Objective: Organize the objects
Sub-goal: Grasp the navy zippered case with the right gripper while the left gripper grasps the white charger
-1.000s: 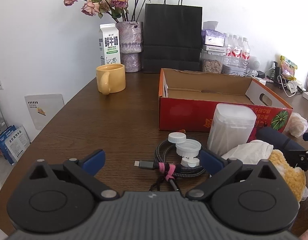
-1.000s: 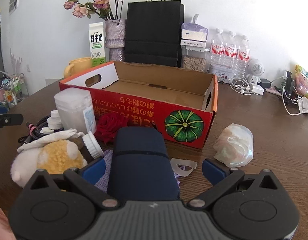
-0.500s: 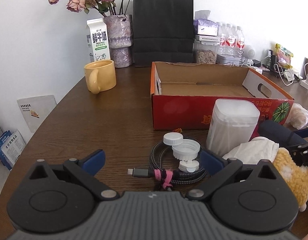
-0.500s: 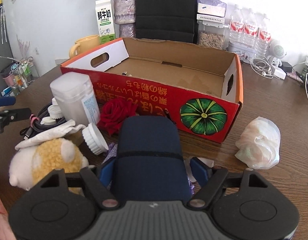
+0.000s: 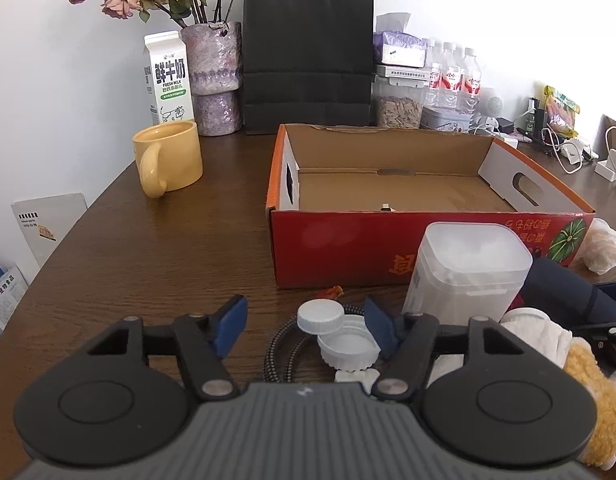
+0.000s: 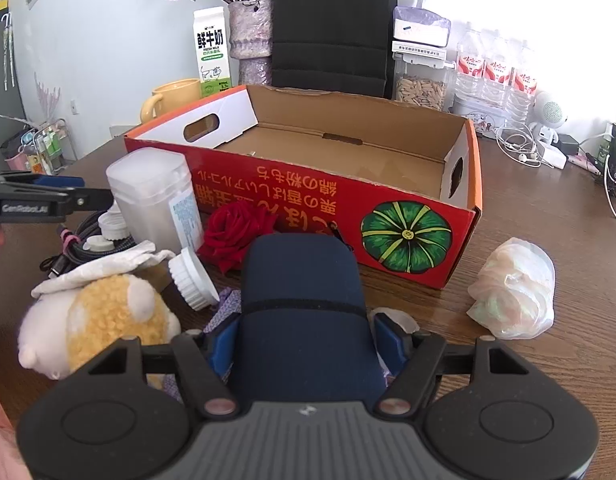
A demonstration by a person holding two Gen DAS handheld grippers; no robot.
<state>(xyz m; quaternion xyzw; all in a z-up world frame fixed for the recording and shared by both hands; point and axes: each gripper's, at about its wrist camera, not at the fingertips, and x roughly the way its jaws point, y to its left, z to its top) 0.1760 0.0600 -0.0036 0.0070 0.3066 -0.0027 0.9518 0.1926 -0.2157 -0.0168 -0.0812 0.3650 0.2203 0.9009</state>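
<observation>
Two grippers were at work over the dark wooden table point(image 5: 120, 252), and we held one in each hand. Our right gripper point(image 6: 306, 350) had just been closing, and its blue pads point(image 6: 222, 346) pressed against both sides of a navy cylinder-shaped case point(image 6: 304, 300), which lay on its side pointing toward the red cardboard box point(image 6: 388, 220). Our left gripper point(image 5: 302, 326) had also just been narrowing, yet its jaws stood apart with nothing pinched; between them lay a coiled braided cable point(image 5: 282, 354) and a small stack of white screw caps point(image 5: 336, 332) (the right pad sat just beside the caps, and we could not tell whether it touched them). The box stood open and nearly bare inside, a green pumpkin printed on its front. Just in front of it stood a frosted white plastic container point(image 5: 468, 272), upright, with a red rose point(image 6: 238, 232) lying beside it against the box wall. Nearer to us rested a yellow-and-white plush toy point(image 6: 96, 320) under a white cloth point(image 6: 104, 266), and another white cap point(image 6: 192, 278) lay tilted beside it. A crumpled plastic bag point(image 6: 514, 290) sat apart to the right of the box. Behind the box stood a yellow mug point(image 5: 168, 158), a milk carton point(image 5: 168, 78), a vase of dried roses point(image 5: 216, 76) and a black paper bag point(image 5: 308, 56).
</observation>
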